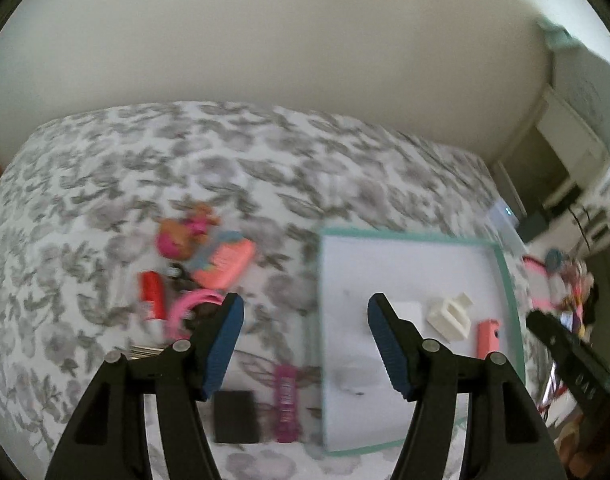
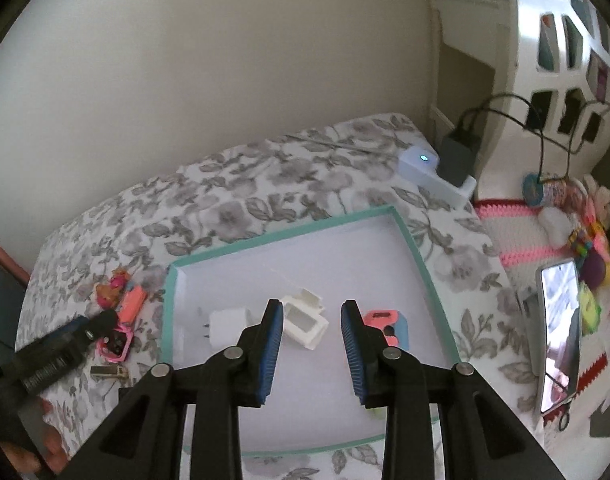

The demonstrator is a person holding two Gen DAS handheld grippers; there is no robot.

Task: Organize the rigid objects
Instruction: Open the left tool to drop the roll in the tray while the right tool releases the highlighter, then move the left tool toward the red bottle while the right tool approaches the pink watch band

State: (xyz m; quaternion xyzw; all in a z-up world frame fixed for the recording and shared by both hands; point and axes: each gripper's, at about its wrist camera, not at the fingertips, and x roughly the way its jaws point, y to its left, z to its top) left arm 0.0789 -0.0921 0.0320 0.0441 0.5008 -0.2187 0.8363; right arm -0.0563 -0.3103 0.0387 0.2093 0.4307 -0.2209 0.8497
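A white tray with a teal rim [image 2: 289,232] lies on the flowered bedspread [image 1: 185,168]. In it are a white plug charger [image 2: 227,326], a white open box [image 2: 305,320] and a salmon and blue item [image 2: 385,322]. My right gripper [image 2: 312,312] hangs above these, open, with nothing between its pads. My left gripper [image 1: 305,312] is open and empty above the tray's left rim [image 1: 320,288]. Left of it lie a salmon comb [image 1: 225,266], a red tube [image 1: 152,294], a pink hoop [image 1: 189,304], a doll [image 1: 177,236], a black block [image 1: 237,416] and a magenta item [image 1: 285,408].
A phone [image 2: 557,332] leans upright right of the tray, by a pink and white crochet mat [image 2: 517,216] with small toys. A white device with a blue light [image 2: 421,160] sits at the bed's far corner. A wall stands behind and a white shelf [image 2: 565,40] on the right.
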